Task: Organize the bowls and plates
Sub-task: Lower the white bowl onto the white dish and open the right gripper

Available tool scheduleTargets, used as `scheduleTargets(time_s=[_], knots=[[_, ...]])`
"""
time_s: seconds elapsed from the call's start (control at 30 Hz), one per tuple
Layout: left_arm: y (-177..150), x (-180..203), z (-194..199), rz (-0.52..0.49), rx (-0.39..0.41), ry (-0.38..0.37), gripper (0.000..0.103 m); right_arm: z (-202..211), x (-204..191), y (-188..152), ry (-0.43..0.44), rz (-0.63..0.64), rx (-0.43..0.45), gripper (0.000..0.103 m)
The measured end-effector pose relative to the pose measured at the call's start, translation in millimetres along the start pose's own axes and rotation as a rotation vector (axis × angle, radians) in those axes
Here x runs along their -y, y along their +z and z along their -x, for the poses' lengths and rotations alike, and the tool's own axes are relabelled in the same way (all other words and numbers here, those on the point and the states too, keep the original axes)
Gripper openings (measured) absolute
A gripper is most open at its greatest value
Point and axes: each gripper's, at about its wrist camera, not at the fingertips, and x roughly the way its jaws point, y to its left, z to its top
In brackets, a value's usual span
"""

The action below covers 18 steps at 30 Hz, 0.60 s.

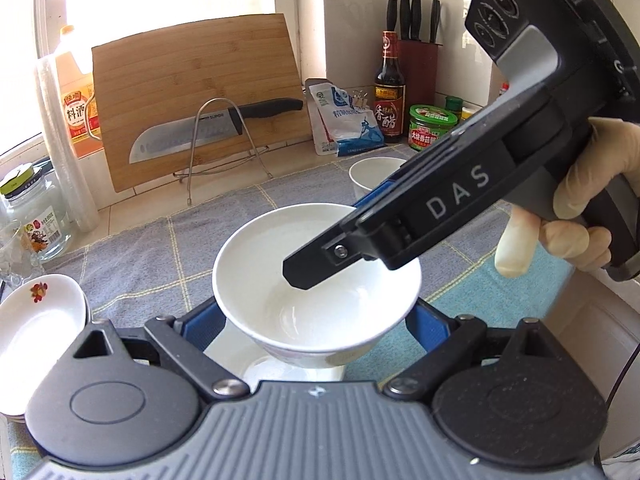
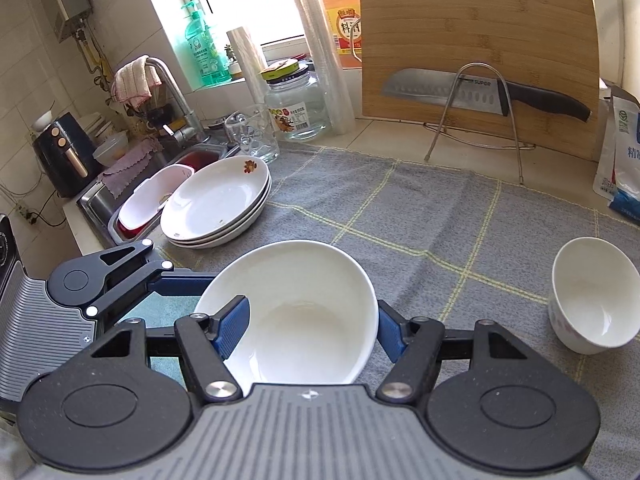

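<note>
Centrally, white bowl empty, held above grey checked cloth, over another white dish partly visible beneath in left view. Right gripper clamps bowl rim: 1 blue finger inside, other outside. Left gripper spread wide either side of bowl's lower wall; contact unclear. Gloved hand grips right tool's handle. Small white bowl empty, well apart. Stack of 3 plates near sink. Cutting board, knife behind
</note>
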Motion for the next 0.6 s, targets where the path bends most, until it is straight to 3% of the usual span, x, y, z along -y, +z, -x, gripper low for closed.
scheduleTargets(time_s=[0.6], knots=[[-19, -27, 3, 0.018, -0.043, 0.005, 0.095, -34, -22, 3, 0.015, 0.002, -0.042, 0.072]])
